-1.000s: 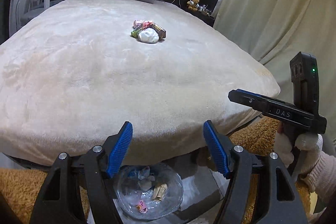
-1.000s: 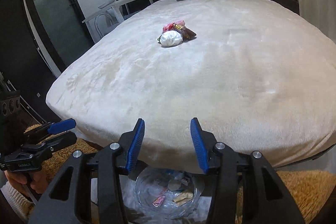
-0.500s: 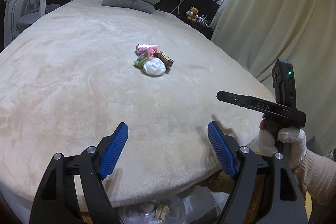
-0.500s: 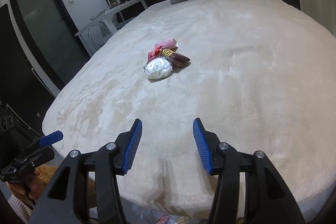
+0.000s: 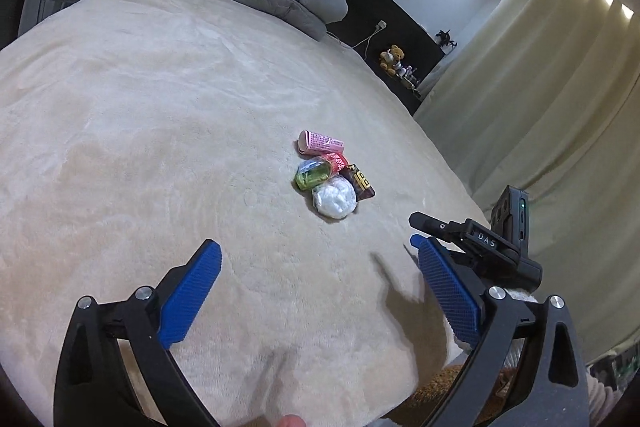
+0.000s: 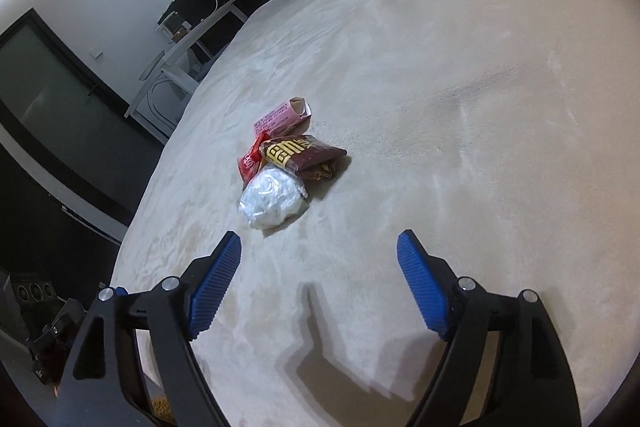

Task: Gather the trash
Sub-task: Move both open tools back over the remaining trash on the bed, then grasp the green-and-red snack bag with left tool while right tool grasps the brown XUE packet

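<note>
A small pile of trash lies on the beige bed [image 5: 140, 131]: a white crumpled plastic bag [image 5: 334, 201] [image 6: 272, 198], a green packet [image 5: 313, 173], a red wrapper [image 6: 251, 159], a brown snack wrapper [image 5: 361, 181] [image 6: 302, 154] and a pink carton [image 5: 320, 143] [image 6: 280, 115]. My left gripper [image 5: 316, 255] is open and empty, above the bed short of the pile. My right gripper [image 6: 320, 247] is open and empty, just short of the white bag; its body also shows in the left wrist view [image 5: 476, 247].
Grey pillows [image 5: 288, 1] lie at the head of the bed. A teddy bear [image 5: 392, 58] sits on a dark ledge. Curtains [image 5: 540, 115] hang on the right. A white desk and chair [image 6: 188, 51] stand left of the bed beside a dark door [image 6: 52, 95].
Both grippers rose from the bed's foot and moved forward over the bed toward the pile. The glass bowl of trash on the floor has left both views. The right gripper's jaws have opened wider.
</note>
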Motion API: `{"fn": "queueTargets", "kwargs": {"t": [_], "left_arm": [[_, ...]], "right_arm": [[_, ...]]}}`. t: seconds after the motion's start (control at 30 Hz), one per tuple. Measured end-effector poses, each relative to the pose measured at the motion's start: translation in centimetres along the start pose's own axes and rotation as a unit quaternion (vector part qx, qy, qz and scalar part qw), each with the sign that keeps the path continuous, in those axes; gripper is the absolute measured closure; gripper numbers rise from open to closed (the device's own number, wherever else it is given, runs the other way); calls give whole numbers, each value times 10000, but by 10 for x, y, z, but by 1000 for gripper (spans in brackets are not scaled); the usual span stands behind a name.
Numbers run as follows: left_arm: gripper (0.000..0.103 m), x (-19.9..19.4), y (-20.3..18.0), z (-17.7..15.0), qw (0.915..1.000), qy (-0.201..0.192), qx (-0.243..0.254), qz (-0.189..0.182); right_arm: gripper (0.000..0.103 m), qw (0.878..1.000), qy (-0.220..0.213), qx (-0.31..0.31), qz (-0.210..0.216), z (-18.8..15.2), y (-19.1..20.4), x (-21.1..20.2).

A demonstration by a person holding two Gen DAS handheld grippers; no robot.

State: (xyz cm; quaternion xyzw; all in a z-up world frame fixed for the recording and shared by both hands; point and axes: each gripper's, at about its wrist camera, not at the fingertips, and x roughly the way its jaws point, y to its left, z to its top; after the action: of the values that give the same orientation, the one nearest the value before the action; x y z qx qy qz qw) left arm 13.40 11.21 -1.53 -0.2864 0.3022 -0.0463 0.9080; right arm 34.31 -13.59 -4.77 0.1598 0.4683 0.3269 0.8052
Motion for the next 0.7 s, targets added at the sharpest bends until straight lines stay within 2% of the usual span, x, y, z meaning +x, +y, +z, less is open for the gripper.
{"fn": "queueTargets", "kwargs": {"t": [0.03, 0.07, 0.17, 0.4, 0.63, 0.7], "left_arm": [[6, 3, 2, 3, 10000, -6, -4, -19], [6, 5, 4, 7, 10000, -40, 6, -49], [6, 13, 10, 16, 9998, -152, 96, 56], [6, 30, 26, 30, 9998, -102, -29, 170], [6, 42, 39, 29, 9993, 74, -329, 179], [6, 40, 39, 29, 9991, 13, -296, 292]], "right_arm": [[15, 9999, 26, 61, 76, 3, -1, 5], [14, 9998, 43, 124, 146, 6, -2, 10], [14, 9988, 122, 371, 282, 16, -5, 25], [14, 9961, 86, 741, 464, 31, -2, 50], [14, 9913, -7, 1187, 575, 41, -1, 67], [17, 9909, -44, 1238, 529, 43, -1, 70]]}}
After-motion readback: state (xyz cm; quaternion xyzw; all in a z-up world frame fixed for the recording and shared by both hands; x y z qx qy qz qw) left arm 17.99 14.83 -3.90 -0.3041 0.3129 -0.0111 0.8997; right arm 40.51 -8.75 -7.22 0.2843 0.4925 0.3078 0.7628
